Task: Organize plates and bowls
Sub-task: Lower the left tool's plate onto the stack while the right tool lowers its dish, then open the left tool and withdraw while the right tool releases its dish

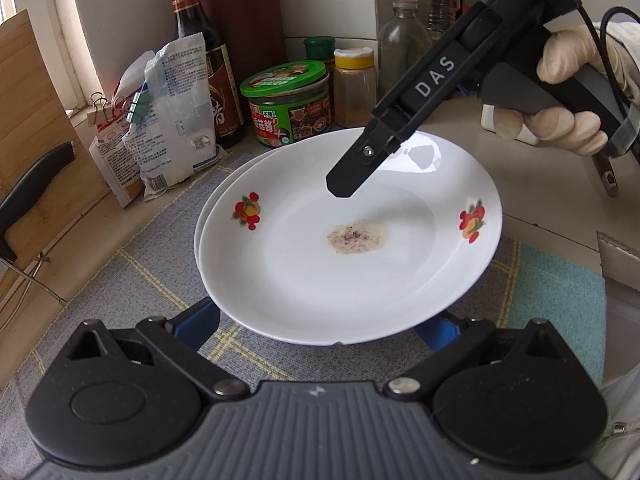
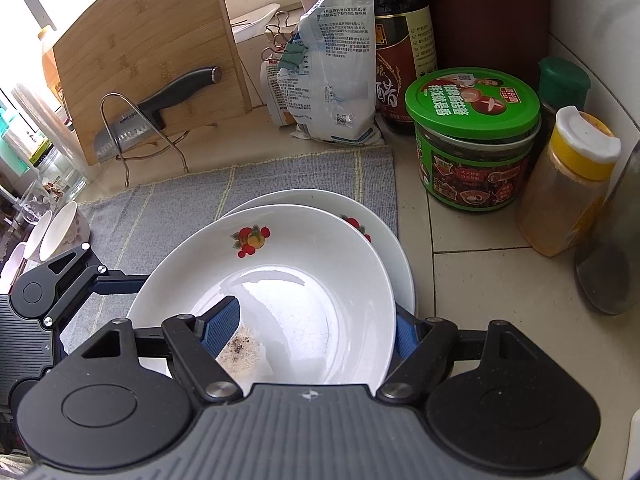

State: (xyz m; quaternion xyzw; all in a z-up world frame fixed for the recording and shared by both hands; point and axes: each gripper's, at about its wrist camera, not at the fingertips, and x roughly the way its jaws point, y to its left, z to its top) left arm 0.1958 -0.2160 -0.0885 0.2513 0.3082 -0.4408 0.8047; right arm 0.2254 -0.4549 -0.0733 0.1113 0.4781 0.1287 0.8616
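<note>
Guide: Closest to the left wrist camera, at six o'clock, is the left gripper (image 1: 324,332). Its blue fingers are spread wide, and their tips are hidden under the near rim of the top plate (image 1: 348,280).

Listener: Do they touch the plate?

Guide: I cannot tell, because the rim covers them.

Listener: Where is the plate?

Guide: At the centre of the view. It is white with fruit decals and has a brown speckled stain (image 1: 358,236) in its well. It sits tilted on a lower plate (image 1: 199,236), which shows only as a sliver at nine o'clock. Both plates are on a grey checked cloth mat (image 1: 120,300).

Listener: And the other gripper?

Guide: The right gripper (image 2: 312,332) comes in from two o'clock, held by a gloved hand (image 1: 568,92). Its own camera shows it pinching the top plate's wall, with one blue pad inside the well and the other outside the rim.

Listener: What lies beyond?

Guide: On the counter, a green-lidded jar (image 1: 286,80) stands at twelve o'clock. A yellow-capped spice shaker (image 1: 354,88) is just beside it toward one o'clock. A clipped bag (image 1: 172,112) and a dark bottle (image 1: 200,40) are at eleven o'clock. A wooden cutting board (image 1: 28,112) with a knife (image 1: 28,196) against it is at nine o'clock.
</note>
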